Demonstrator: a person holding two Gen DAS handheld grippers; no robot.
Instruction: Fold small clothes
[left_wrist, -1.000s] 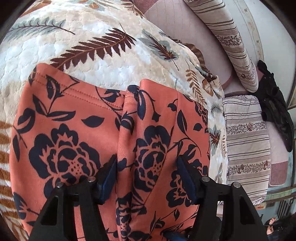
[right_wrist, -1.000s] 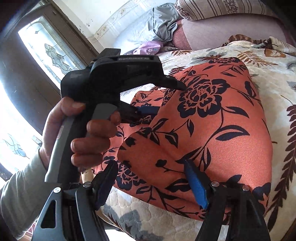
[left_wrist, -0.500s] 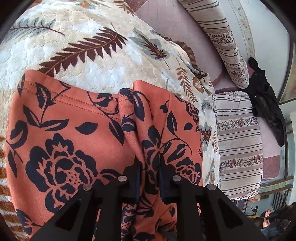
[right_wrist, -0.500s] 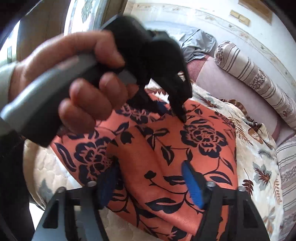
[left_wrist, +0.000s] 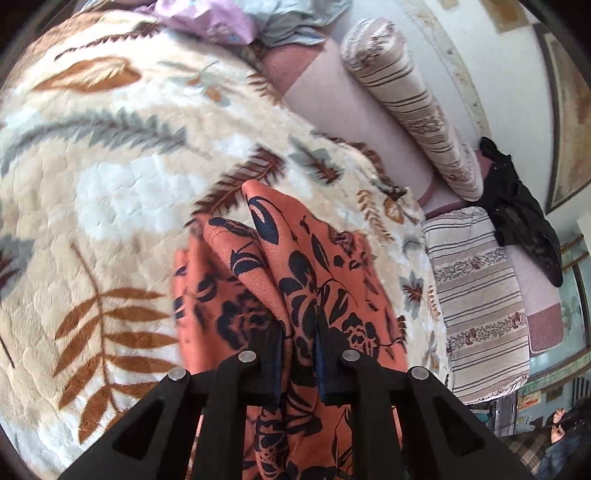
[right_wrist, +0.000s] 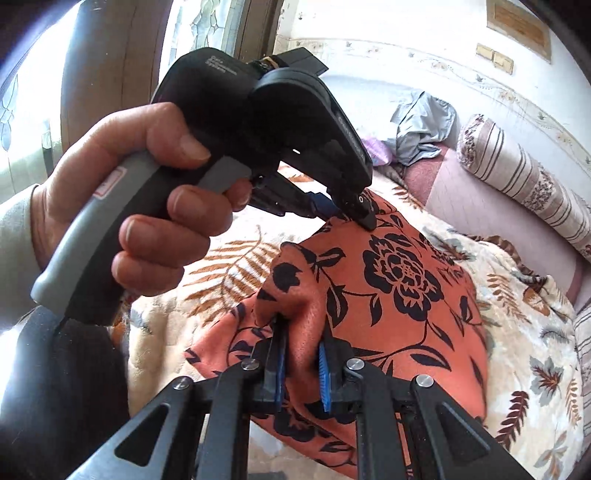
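Observation:
An orange garment with a dark blue flower print (left_wrist: 295, 258) lies bunched on the bed. In the left wrist view my left gripper (left_wrist: 299, 332) is shut on a raised fold of it, and cloth hangs down between the fingers. In the right wrist view my right gripper (right_wrist: 301, 332) has its jaws closing on another pinched fold of the garment (right_wrist: 399, 280), both pads against the cloth. The same view shows a hand (right_wrist: 147, 206) gripping the left gripper (right_wrist: 332, 210), which bites the garment's far edge and lifts it off the blanket.
A cream blanket with a leaf print (left_wrist: 110, 184) covers the bed. A striped bolster (left_wrist: 410, 122) and a striped cushion (left_wrist: 480, 306) lie along the right. Black cloth (left_wrist: 524, 210) sits beyond them. Grey and lilac clothes (left_wrist: 258, 18) are heaped at the far end.
Both grippers went from open around the flat garment to closed on folds of it. The cloth has been pulled up and gathered, baring more blanket. The right view has rolled.

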